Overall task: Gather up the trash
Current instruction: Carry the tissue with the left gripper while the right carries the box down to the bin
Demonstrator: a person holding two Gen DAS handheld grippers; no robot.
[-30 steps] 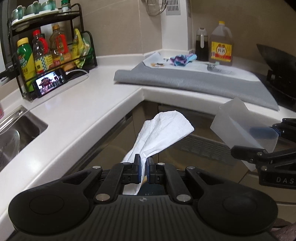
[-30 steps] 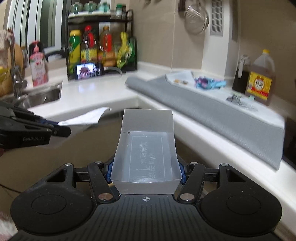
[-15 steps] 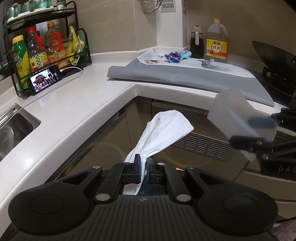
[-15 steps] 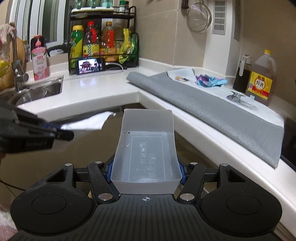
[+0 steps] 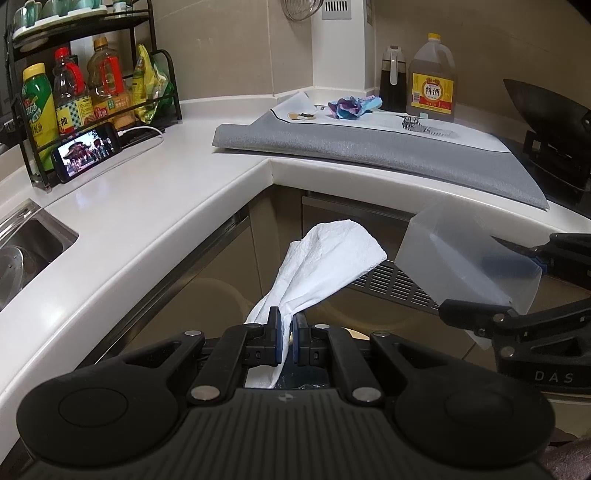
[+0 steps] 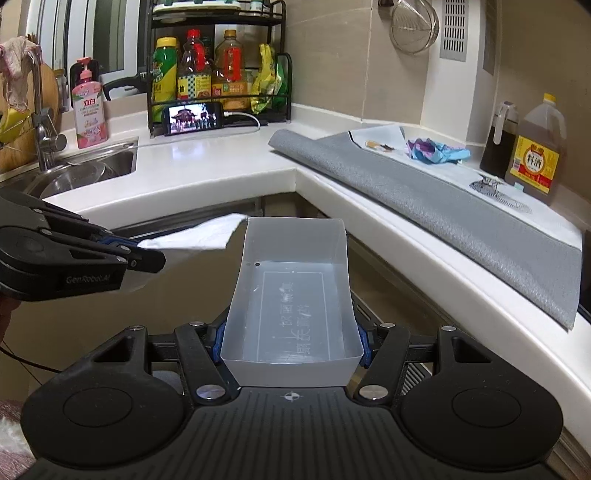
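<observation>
Left gripper (image 5: 287,332): bottom centre of the left wrist view, jaws closed on a white tissue (image 5: 325,262) that fans up and to the right from the pads, in mid-air in front of the cabinet fronts below the counter (image 5: 147,206). In the right wrist view the same gripper enters from the left edge, with the tissue's free end just beside the upper left corner of the tub; whether they touch cannot be told. Right gripper (image 6: 290,339): bottom centre of the right wrist view, jaws set wide and pressed on both side walls of a translucent rectangular tub (image 6: 291,295), open side up, raised lettering on its floor, nothing inside. In the left wrist view the tub shows at the right, tilted, near the tissue but apart from it. Counter: white, L-shaped, corner at frame centre. On it, upper right of both views: grey mat (image 6: 443,206); white sheet (image 5: 369,120) over the mat's far part, bearing a crumpled blue-purple wrapper (image 6: 436,149), small scraps and a wire piece; dark cruet (image 6: 500,142) and yellow-capped jug (image 6: 535,151) by the wall. Upper left: black rack (image 6: 221,70) with bottles; a lit phone (image 6: 194,118) leaning before it with a white cable. Far left: steel sink (image 6: 88,173), faucet, pink soap bottle (image 6: 88,107). Strainer (image 6: 413,26) hangs on the tiled wall.
</observation>
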